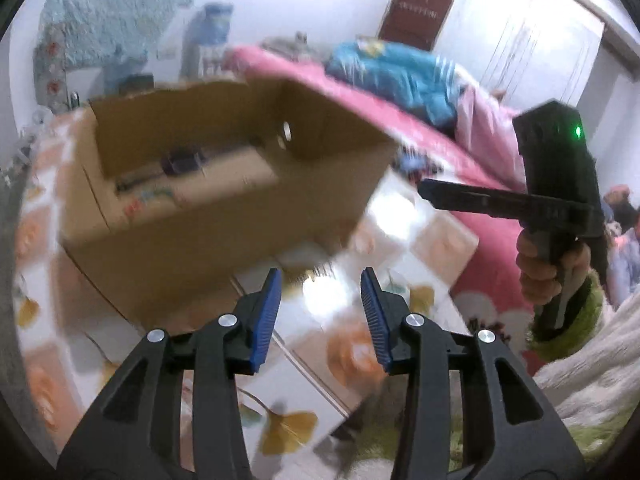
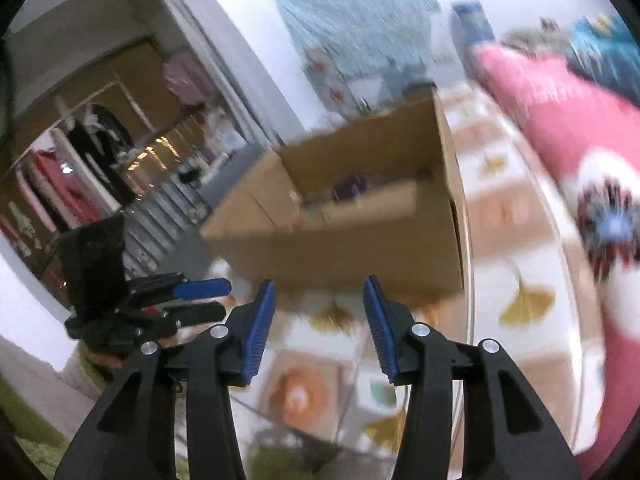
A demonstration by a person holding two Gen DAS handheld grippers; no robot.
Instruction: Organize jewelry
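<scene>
An open cardboard box (image 1: 192, 220) (image 2: 344, 248) stands on a table with a flower-and-leaf patterned cloth (image 1: 352, 344) (image 2: 516, 216). A small dark item (image 1: 180, 162) (image 2: 350, 189) lies inside the box, too blurred to identify. My left gripper (image 1: 321, 276) hovers just in front of the box, open, with only tablecloth between its blue pads. My right gripper (image 2: 319, 284) is also open and empty, near the box's front wall. Each gripper shows in the other's view: the right gripper (image 1: 430, 192) to the right of the box, the left gripper (image 2: 226, 300) low on the left.
A bed with pink bedding (image 1: 452, 152) (image 2: 560, 120) and a blue garment (image 1: 400, 76) borders the table on the right. An open wardrobe with hanging clothes (image 2: 88, 152) stands at the far left. A hand in a green fuzzy sleeve (image 1: 560, 320) holds the right gripper.
</scene>
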